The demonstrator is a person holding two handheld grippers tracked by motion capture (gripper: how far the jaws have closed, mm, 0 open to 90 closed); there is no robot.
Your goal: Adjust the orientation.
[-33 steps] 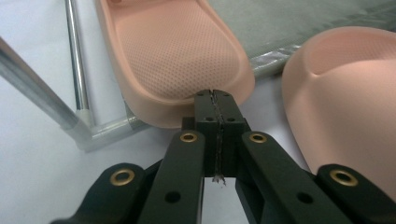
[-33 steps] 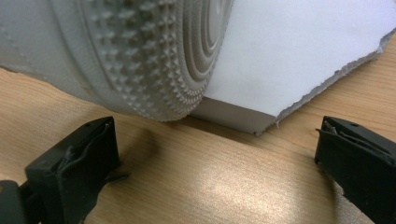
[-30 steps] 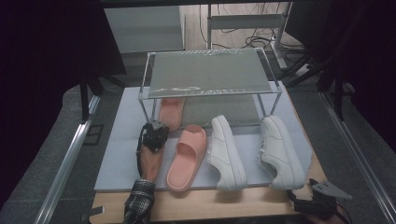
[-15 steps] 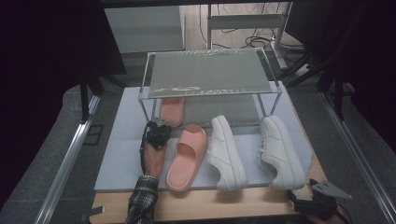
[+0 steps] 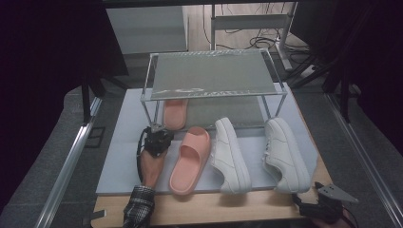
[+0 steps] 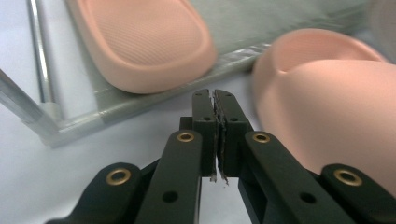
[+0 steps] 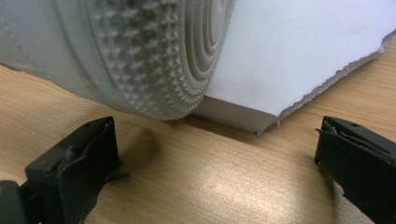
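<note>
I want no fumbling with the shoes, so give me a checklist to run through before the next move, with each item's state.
1. Left gripper empty: ok, jaws shut with nothing between them.
2. Left gripper clear of the pink slipper under the rack: ok, a gap of mat shows between them.
3. Second pink slipper free to take: ok, it lies flat on the white mat beside the left gripper.
4. Right gripper ready: ok, jaws wide open over the wooden table.
5. White sneaker ahead of the right gripper: ok, its heel overhangs the mat edge.
6. Rack's top shelf free: ok, bare.
</note>
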